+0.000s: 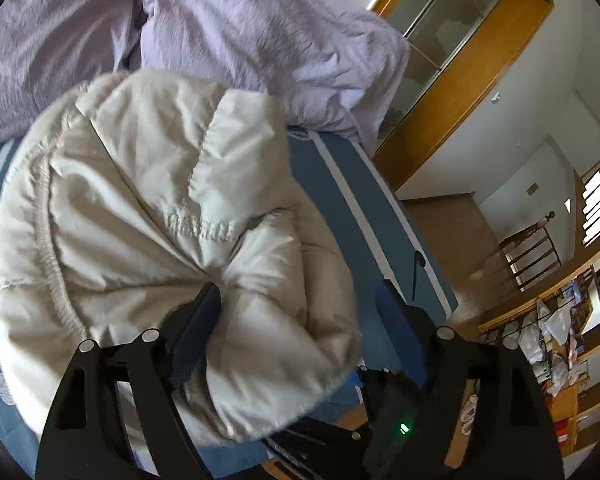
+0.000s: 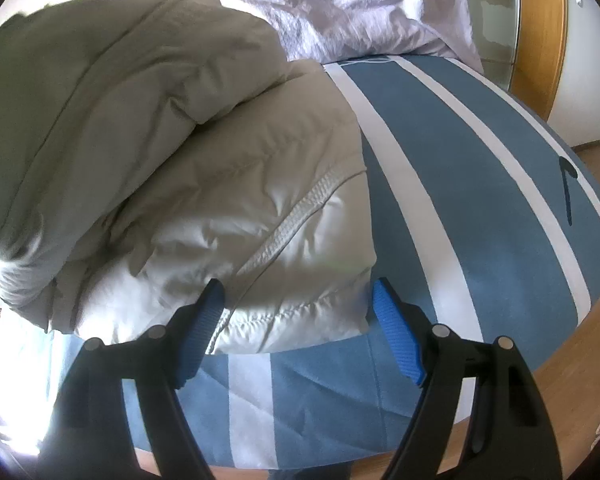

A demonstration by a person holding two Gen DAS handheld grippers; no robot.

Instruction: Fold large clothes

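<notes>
A cream puffy jacket (image 1: 148, 208) lies bunched on a blue bed cover with white stripes (image 1: 340, 184). My left gripper (image 1: 300, 292) is open, its jaws wide apart, with a bulge of the jacket lying between the fingers and the left finger pressed into the fabric. In the right wrist view the same jacket (image 2: 180, 152) lies folded over itself on the bed cover (image 2: 480, 184). My right gripper (image 2: 298, 288) is open, its blue-padded fingers on either side of the jacket's near corner, just above the cover.
A lilac duvet (image 1: 240, 28) is heaped at the far end of the bed, also in the right wrist view (image 2: 360, 4). A wooden cabinet with glass doors (image 1: 460, 60) stands beyond the bed. Wooden floor (image 2: 572, 344) and cluttered shelves (image 1: 560, 340) lie to the right.
</notes>
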